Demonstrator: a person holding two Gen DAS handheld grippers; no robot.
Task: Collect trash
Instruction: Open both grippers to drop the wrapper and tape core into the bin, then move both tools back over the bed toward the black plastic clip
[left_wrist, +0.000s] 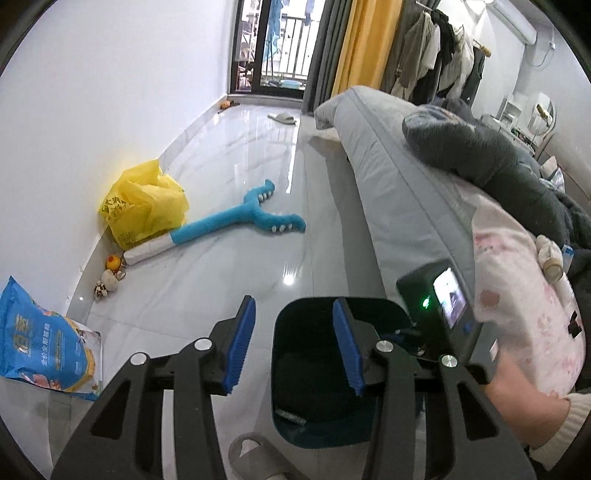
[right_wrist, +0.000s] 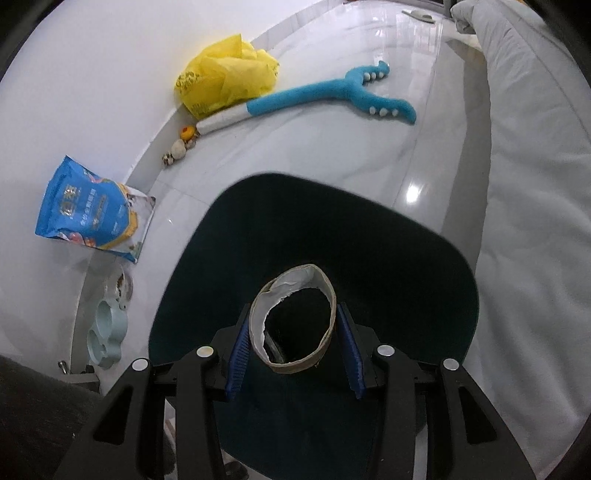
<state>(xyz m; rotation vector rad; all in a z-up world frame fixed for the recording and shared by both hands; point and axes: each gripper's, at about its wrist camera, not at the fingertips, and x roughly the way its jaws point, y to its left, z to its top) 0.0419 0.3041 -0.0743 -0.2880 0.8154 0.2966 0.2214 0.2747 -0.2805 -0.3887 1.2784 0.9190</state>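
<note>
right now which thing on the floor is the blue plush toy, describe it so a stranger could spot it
Start at the white wall and find the yellow bag at its foot. The plush toy lies on the floor with its white end touching that bag. It alone is long, bright blue and forked, with white bumps along both prongs.

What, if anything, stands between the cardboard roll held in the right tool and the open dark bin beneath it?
Nothing visible does. The right tool grips the flattened brown cardboard tube directly over the mouth of the dark green plastic bin, which is open, with no lid or object across the opening.
</note>
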